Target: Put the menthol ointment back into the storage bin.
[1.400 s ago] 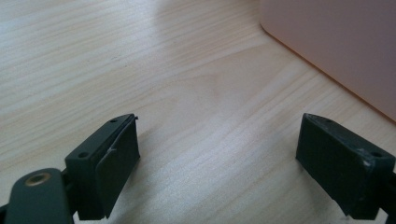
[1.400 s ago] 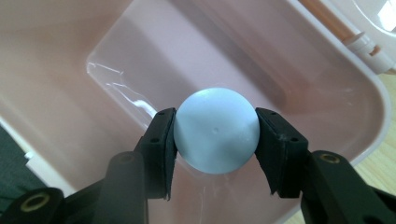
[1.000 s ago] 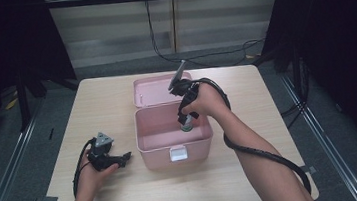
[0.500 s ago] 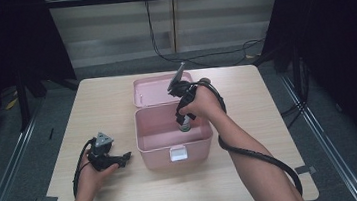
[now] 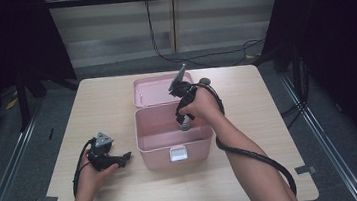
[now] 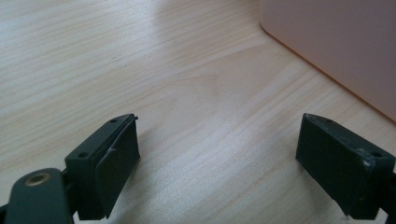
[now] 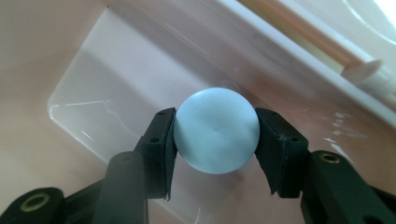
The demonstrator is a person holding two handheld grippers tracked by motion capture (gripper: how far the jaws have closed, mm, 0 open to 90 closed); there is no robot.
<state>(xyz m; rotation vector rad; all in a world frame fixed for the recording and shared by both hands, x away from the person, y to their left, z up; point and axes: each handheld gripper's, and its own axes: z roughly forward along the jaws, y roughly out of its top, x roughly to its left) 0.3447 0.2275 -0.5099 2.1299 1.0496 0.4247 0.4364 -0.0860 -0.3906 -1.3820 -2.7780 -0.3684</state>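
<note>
Clamping a pale blue ball between both pads, right gripper hangs inside the pink box. Left gripper rests spread wide, holding nothing, on table beside box.

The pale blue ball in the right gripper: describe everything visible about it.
The pale blue ball is smooth, matte and evenly coloured, with no markings; it looks like plastic or foam. The right gripper clamps it at its widest part, one black pad pressing each side. It hangs inside the open pink box, above the glossy floor, with no visible contact with the floor or walls.
</note>
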